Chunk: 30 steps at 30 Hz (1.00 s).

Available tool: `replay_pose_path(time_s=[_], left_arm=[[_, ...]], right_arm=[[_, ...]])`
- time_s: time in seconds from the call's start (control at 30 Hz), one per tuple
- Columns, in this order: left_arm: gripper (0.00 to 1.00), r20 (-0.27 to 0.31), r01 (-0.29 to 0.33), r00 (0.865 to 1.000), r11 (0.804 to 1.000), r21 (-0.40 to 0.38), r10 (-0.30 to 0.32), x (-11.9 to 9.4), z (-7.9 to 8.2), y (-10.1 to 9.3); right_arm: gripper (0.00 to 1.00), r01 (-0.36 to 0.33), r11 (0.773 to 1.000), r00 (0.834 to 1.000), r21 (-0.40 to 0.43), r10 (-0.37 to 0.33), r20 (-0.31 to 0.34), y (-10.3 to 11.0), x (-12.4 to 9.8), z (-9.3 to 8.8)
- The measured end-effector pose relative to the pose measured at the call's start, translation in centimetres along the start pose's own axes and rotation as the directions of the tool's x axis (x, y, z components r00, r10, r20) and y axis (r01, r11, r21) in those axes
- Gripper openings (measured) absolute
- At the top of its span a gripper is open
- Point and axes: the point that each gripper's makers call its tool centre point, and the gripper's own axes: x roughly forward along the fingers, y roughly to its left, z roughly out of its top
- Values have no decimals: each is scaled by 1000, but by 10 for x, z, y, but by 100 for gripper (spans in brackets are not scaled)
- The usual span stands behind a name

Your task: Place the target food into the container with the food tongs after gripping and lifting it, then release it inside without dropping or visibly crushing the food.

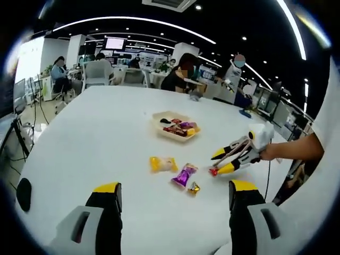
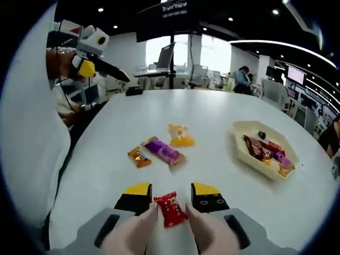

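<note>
While the right gripper (image 2: 171,197) sits low over the white table (image 2: 223,175), a red-wrapped candy (image 2: 171,209) lies between its 2 yellow-tipped jaws; jaws look close to the wrapper on both sides, but contact can't be confirmed. Whether the candy is lifted or on the table can't be told from the right gripper view. In the left gripper view that gripper (image 1: 219,162) shows from the side, held by a hand (image 1: 268,153), with the red piece (image 1: 213,171) at its tips, just at the table surface. Left gripper (image 1: 174,193) hovers with jaws wide apart, nothing between them. Loose on the table: yellow-wrapped snack (image 2: 181,135), purple-wrapped snack (image 2: 162,150), small gold-and-orange candy (image 2: 139,156), all clustered near each other. Container (image 2: 240,150), a cream angular tray, sits apart from them to the right in the right gripper view and already holds several wrapped pieces. People sit at desks in the background.
</note>
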Motion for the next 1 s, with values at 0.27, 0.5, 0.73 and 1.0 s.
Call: replay_pose_path(time_s=[0.27, 0.5, 0.73, 1.0], left_arm=[[82, 2, 13, 1000, 1000, 24, -13, 3, 10, -3], [82, 15, 17, 1000, 1000, 18, -17, 6, 9, -9], [82, 4, 31, 1000, 999, 44, -31, 8, 13, -16], [82, 2, 37, 999, 998, 52, -37, 8, 11, -20]], right_arm=[[29, 40, 995, 999, 87, -38, -25, 14, -17, -5], [29, 176, 967, 984, 186, -171, -40, -5, -21, -6], [30, 226, 938, 974, 263, -221, -50, -8, -16, 3], [30, 286, 924, 958, 253, -279, -63, -14, -16, 1]])
